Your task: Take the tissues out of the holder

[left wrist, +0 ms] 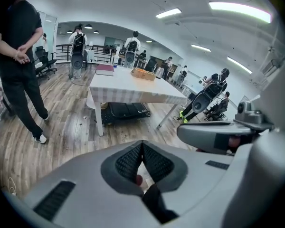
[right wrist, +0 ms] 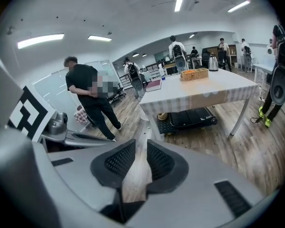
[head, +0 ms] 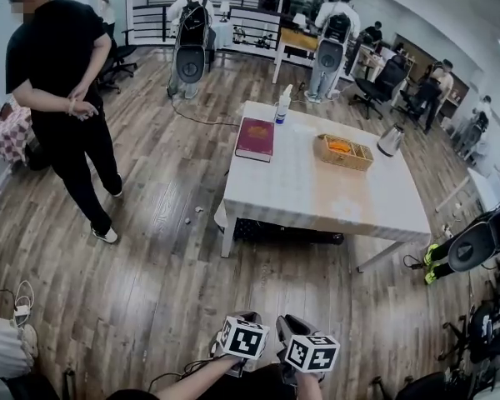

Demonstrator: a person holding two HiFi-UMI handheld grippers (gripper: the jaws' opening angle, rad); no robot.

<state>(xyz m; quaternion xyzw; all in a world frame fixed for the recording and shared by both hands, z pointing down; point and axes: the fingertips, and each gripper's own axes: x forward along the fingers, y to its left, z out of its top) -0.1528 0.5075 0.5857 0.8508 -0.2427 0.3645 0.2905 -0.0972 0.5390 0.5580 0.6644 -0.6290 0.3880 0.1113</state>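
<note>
My left hand-held gripper [left wrist: 142,144] closed, right hand-held gripper [right wrist: 146,145] narrowly parted, both empty. Far on white bench [head: 317,202], tan woven rectangular holder [head: 343,152]; may drag along with tissues.

book [head: 255,138] left of basket [head: 343,152], both on table [head: 317,202]

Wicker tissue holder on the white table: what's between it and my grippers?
Head view: bare wooden floor, a flat black object under the white table's near edge, then its bare top.

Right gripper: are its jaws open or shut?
Open: the right gripper has its jaws apart, with floor showing between them.
</note>
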